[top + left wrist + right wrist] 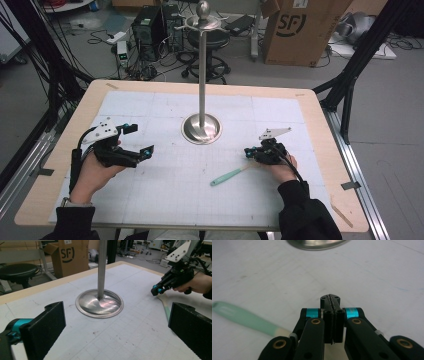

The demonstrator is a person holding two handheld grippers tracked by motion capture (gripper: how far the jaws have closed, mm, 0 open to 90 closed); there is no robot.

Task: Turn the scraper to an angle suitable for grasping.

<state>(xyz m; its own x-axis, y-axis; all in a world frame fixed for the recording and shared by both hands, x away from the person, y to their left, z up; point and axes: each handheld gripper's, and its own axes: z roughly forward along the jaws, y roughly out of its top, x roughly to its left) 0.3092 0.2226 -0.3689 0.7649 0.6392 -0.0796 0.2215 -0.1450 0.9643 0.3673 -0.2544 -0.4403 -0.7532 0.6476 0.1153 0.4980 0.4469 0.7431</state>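
Observation:
A mint-green spatula (227, 176) with a pale wooden handle lies flat on the white mat, its blade toward the near left. My right gripper (248, 152) is low over the handle end, jaws pressed together with nothing between them. In the right gripper view the shut gripper (330, 300) points at bare mat, and the spatula (244, 317) runs off to its left and under its body. My left gripper (141, 139) rests at the left of the mat, open and empty. Its own view has the right gripper (157, 290) and the spatula (165, 306) ahead.
A tall metal stand (202, 65) with a round dished base (201, 129) rises from the mat's middle, its base also near both grippers (100, 303) (317, 243). The wooden table edge (320, 130) frames the mat. A cardboard box (305, 30) and a stool stand beyond.

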